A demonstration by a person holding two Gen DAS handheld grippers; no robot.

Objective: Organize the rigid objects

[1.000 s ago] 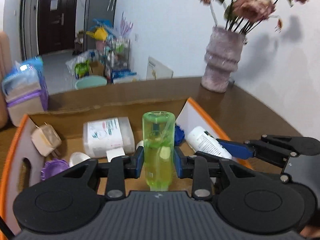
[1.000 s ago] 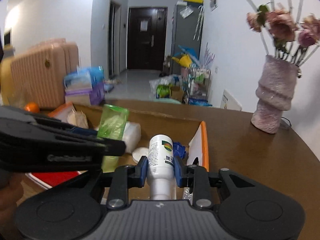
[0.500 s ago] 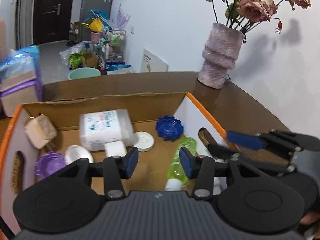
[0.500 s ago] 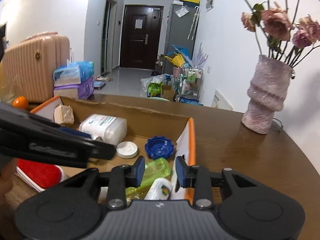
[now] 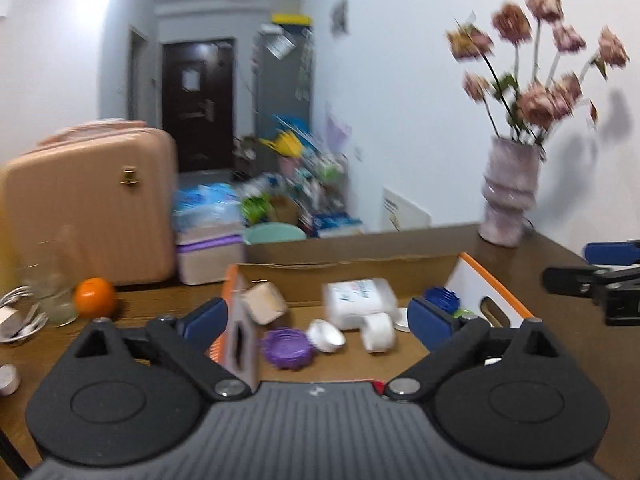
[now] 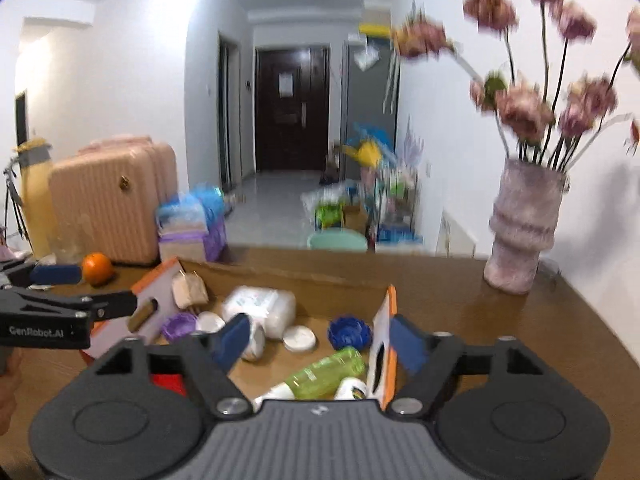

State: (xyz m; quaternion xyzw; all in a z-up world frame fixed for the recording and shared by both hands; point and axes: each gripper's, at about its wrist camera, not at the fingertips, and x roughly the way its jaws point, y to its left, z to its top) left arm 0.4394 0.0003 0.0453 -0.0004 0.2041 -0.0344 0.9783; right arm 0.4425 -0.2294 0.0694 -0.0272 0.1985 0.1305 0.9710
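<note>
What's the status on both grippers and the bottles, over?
Left hand-held gripper and right hand-held gripper opening, nothing between pads. Green bottle and white bottle lying in cardboard box. Nothing in the way.

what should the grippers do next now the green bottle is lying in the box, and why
Probably swing the left gripper, jaws opening with nothing between them, toward the orange on the table beside the cardboard box. The green bottle already lies inside, and the right gripper is opening and empty too.
</note>
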